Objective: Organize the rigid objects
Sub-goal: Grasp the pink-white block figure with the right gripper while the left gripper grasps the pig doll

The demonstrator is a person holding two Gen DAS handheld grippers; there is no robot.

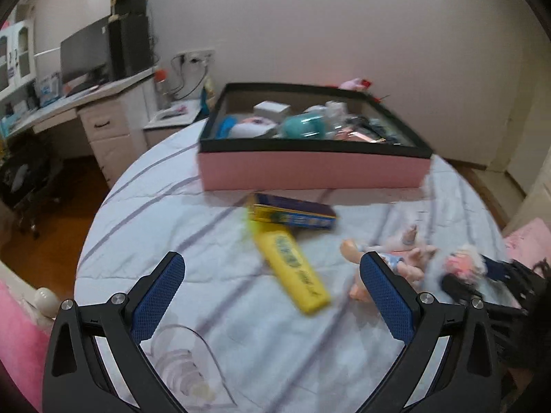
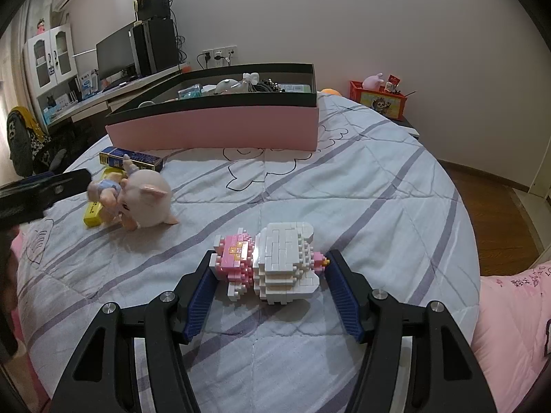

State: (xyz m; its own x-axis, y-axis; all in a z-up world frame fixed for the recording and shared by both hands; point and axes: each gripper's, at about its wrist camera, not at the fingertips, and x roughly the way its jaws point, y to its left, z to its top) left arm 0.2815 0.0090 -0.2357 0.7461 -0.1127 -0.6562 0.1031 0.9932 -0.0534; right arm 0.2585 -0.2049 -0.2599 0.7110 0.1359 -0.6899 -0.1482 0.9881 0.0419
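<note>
Nearest my right hand-held gripper (image 2: 270, 287) lay the brick-built figure (image 2: 275, 265), white and pink, on its side on the bed (image 2: 378, 189). My jaws straddled it; whether the pads were pressing or just beside it I could not tell. I judged it light and stiff but fragile, its small studded pieces likely to snap off, so I wanted the pads on the solid white body, not the thin pink bits. To the far left lay the pale doll (image 2: 144, 199), a yellow box (image 2: 94, 215) and a blue box (image 2: 132, 160); beyond them stood the pink-sided storage box (image 2: 213, 127), already part-filled. My left hand-held gripper (image 1: 272, 292) hung released above the bed, nothing between its pads.
</note>
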